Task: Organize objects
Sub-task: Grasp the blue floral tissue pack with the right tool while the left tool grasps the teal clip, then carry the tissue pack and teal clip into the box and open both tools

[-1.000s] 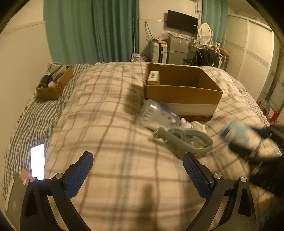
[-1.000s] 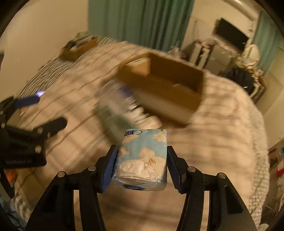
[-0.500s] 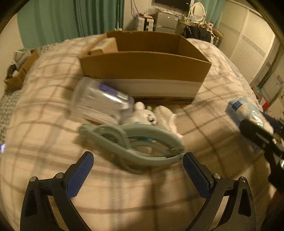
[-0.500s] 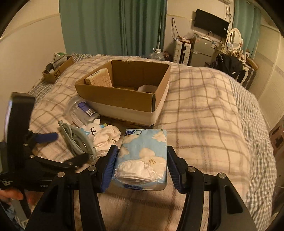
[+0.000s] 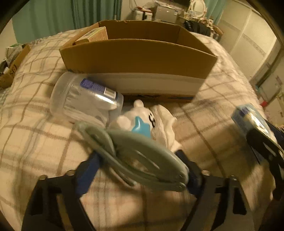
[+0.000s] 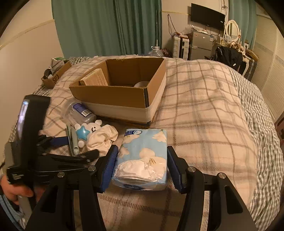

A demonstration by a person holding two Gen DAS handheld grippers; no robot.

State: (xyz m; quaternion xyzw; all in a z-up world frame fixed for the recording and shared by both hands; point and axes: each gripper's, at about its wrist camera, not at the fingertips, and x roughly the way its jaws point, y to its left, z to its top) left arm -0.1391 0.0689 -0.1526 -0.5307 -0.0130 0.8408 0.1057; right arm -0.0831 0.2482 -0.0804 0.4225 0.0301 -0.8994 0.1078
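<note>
Gripping the tissue pack (image 6: 142,158) low at centre frame, the right gripper (image 6: 142,168) sits level over the bed (image 6: 204,115), while the left gripper (image 5: 140,168) clamps the grey-green clip (image 5: 134,160) just in front of the cardboard box (image 5: 134,58)

Each gripper (image 6: 142,168) is black with blue pads (image 6: 109,168) and silver screws.

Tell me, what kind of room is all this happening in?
Most likely a bedroom in a home: the work happens on a bed with a checked blanket, teal curtains hang behind it, and a wall television faces it.
</note>
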